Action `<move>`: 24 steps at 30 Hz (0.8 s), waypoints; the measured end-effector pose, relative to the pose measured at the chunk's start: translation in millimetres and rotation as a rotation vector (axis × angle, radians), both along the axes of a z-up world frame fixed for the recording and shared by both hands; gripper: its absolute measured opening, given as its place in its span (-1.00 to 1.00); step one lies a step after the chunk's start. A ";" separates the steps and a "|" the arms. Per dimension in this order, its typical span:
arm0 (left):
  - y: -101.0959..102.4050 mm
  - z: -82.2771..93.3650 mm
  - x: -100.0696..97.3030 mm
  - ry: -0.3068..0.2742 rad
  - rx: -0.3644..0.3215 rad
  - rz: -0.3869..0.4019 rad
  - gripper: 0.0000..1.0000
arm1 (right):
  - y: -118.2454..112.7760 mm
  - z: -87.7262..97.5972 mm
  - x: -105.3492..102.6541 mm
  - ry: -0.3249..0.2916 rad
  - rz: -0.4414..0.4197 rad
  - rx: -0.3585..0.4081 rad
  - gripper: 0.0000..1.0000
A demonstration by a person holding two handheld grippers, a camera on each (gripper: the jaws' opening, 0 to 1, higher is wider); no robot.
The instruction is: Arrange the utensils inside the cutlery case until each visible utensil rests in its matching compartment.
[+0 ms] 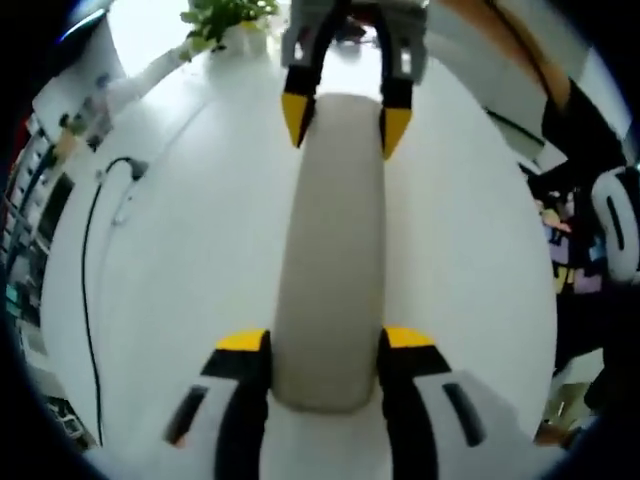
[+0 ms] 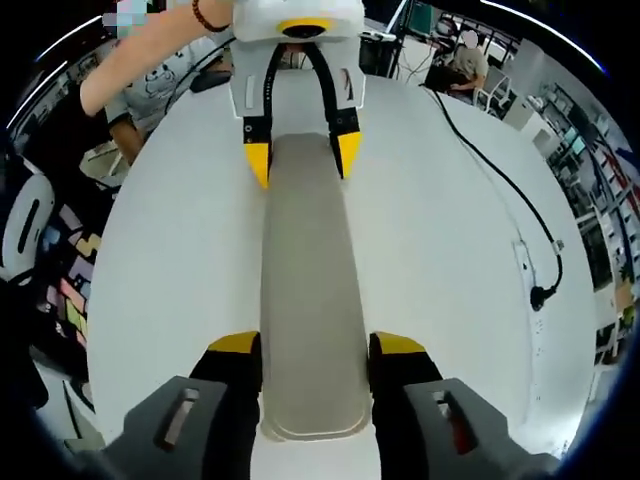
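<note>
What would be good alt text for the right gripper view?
A long beige cutlery case, closed, lies on a white table with a yellow-tipped tool at each end: the right tool astride the near end, the left tool astride the far end. A black cable trails across the table.

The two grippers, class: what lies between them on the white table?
In both views the closed grey cutlery case spans the gap, the left gripper at one end and the right gripper at the other, jaws flanking it. No utensils show.

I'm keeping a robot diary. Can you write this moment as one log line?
case: closed, on table | left gripper: shut on case end | right gripper: shut on other end | utensils: hidden
</note>
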State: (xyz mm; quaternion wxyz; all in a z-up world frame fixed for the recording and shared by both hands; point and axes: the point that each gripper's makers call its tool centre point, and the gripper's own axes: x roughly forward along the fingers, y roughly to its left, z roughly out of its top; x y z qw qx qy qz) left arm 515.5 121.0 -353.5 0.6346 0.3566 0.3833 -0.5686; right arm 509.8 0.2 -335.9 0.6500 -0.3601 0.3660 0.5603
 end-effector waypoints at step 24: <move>-21.6 -13.6 -71.4 0.030 -0.016 -0.042 -0.11 | -17.7 -32.4 -78.3 0.048 -0.016 0.087 -0.14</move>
